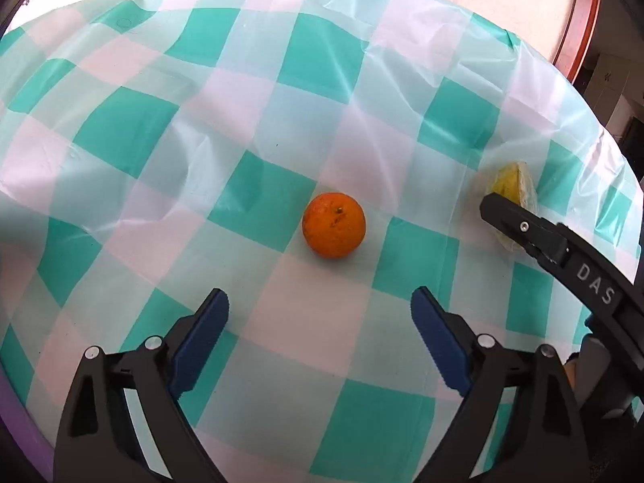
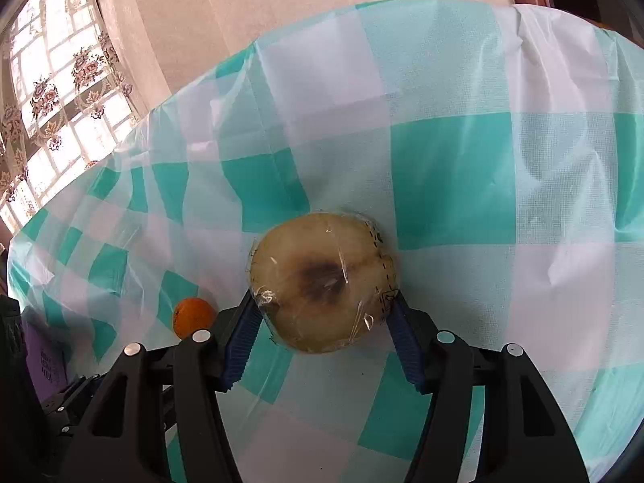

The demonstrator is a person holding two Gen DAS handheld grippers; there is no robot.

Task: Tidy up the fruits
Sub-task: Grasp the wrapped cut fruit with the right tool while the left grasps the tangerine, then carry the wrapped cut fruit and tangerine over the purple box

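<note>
An orange (image 1: 333,225) lies on the teal-and-white checked tablecloth (image 1: 161,129), a short way ahead of my left gripper (image 1: 320,306), which is open and empty. My right gripper (image 2: 322,310) is shut on a plastic-wrapped half fruit (image 2: 322,281), pale yellow with a dark brown core, its cut face toward the camera. The blue pads (image 2: 241,338) press on both its sides. In the left wrist view the wrapped fruit (image 1: 513,179) shows at the right, partly behind the right gripper's black finger (image 1: 519,225). The orange (image 2: 192,316) also shows low left in the right wrist view.
The table's far edge (image 1: 523,52) meets a pinkish wall. A window with flowered curtains (image 2: 52,92) is at the left. A purple object (image 2: 44,358) sits at the left table edge.
</note>
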